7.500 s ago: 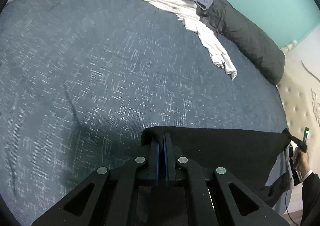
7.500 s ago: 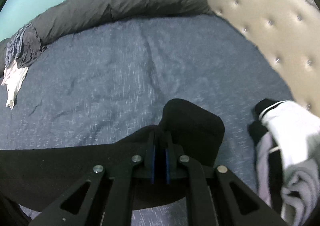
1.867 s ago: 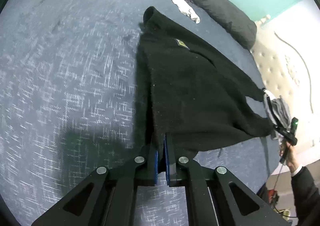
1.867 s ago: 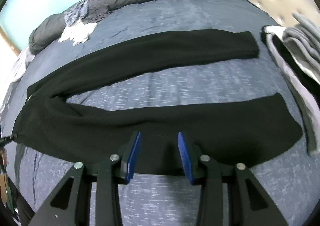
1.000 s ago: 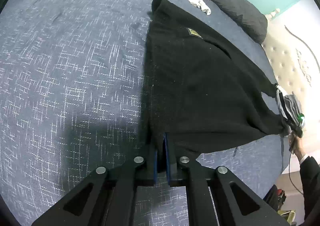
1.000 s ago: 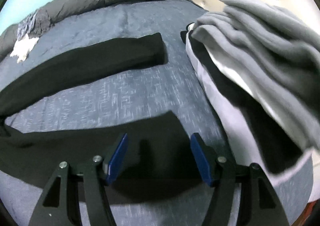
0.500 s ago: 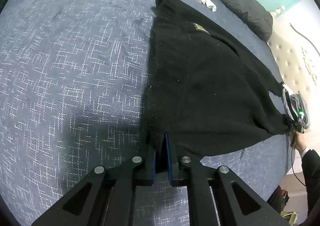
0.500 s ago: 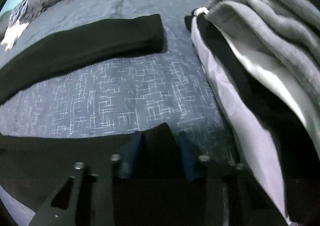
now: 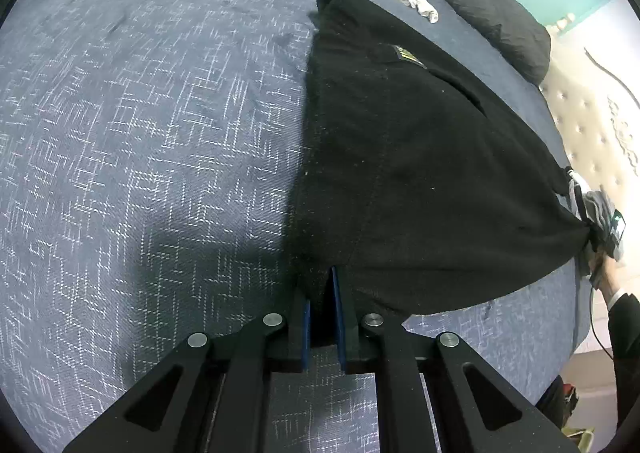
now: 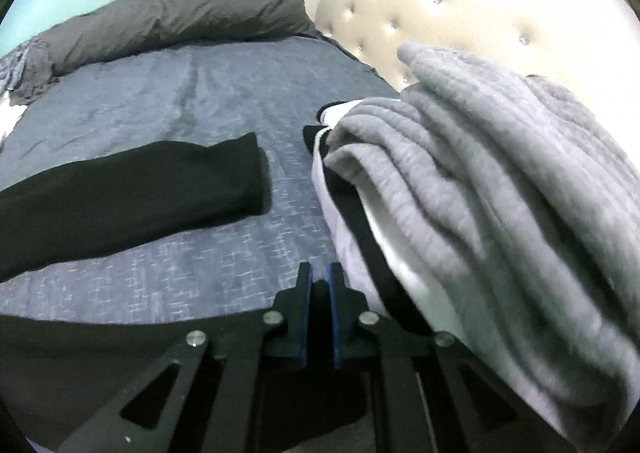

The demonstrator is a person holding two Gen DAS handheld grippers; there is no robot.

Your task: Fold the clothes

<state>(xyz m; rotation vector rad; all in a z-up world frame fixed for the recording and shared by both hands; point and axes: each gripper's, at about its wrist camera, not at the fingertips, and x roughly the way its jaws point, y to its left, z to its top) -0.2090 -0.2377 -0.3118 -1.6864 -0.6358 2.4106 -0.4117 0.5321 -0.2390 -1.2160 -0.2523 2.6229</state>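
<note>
The small label (image 9: 407,53) on the black garment (image 9: 420,181) is unreadable.

The black garment (image 9: 420,173) is a matt, fuzzy fleece-like cloth, flecked with pale lint, with a small woven label (image 9: 406,53) stitched on, and its sleeve (image 10: 132,189) reads the same soft black. The bed cover (image 9: 140,133) is a blue-grey woven cloth with a rough white crosshatch fleck, lightly creased. The left gripper (image 9: 320,313) is matt black plastic with round silver metal fasteners and blue pads; the right gripper (image 10: 318,317) looks alike. The grey folded pile (image 10: 500,181) is thick ribbed knit, plush and soft. The bolster (image 10: 172,17) is dark grey crumpled cloth. The headboard (image 10: 460,9) is cream, smooth, button-tufted padding with carved trim.
</note>
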